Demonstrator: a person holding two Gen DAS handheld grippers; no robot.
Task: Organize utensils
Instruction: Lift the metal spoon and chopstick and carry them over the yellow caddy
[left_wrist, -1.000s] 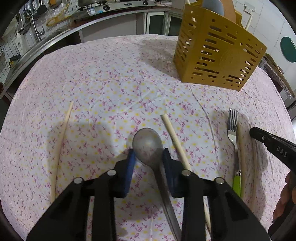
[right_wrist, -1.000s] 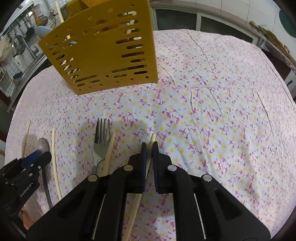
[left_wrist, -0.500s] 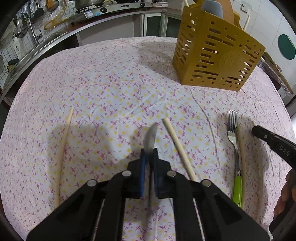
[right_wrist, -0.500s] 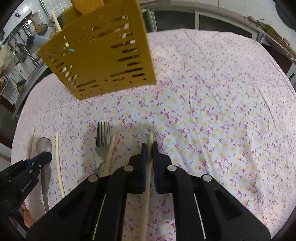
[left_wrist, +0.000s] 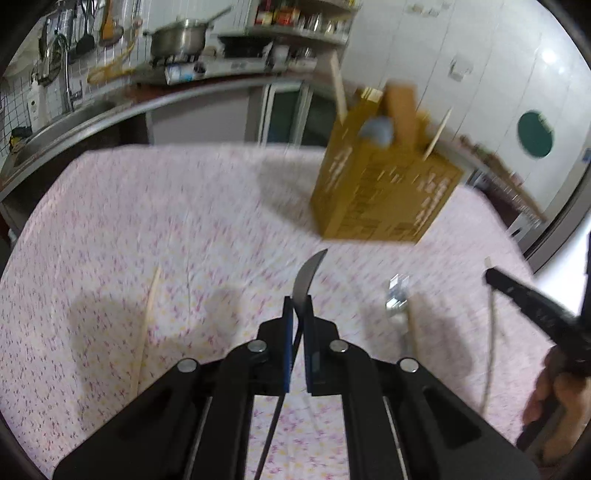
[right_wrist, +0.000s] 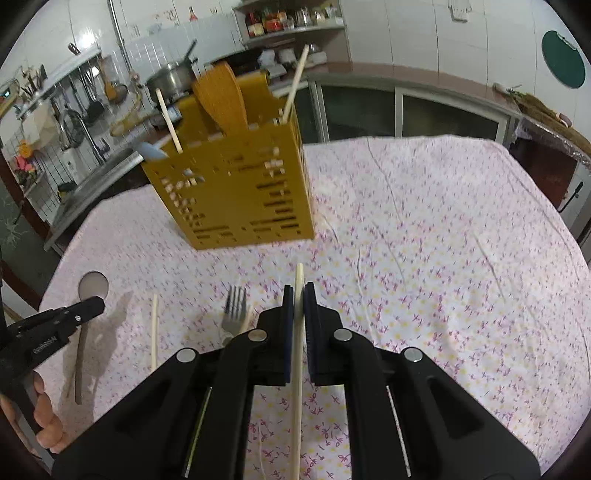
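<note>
My left gripper (left_wrist: 299, 306) is shut on a metal spoon (left_wrist: 309, 271), held on edge above the flowered tablecloth (left_wrist: 184, 221). The right wrist view shows the same spoon (right_wrist: 93, 286) in the left gripper (right_wrist: 86, 306). My right gripper (right_wrist: 299, 291) is shut on a pale chopstick (right_wrist: 298, 332) and is lifted off the cloth. From the left wrist view the right gripper (left_wrist: 517, 291) appears at the right edge. A yellow slotted utensil holder (right_wrist: 240, 199) stands ahead of both, with a spatula and chopsticks in it. The left wrist view is blurred.
A fork (right_wrist: 234, 310) with a chopstick beside it lies on the cloth between the grippers. Another chopstick (right_wrist: 154, 332) lies left of the fork, and one more (left_wrist: 149, 317) lies further left. A kitchen counter with a sink and a pot runs behind the table.
The left jaws closed on the spoon, turning it on edge. Both grippers rose off the cloth with spoon and chopstick and tilted up towards the holder.
</note>
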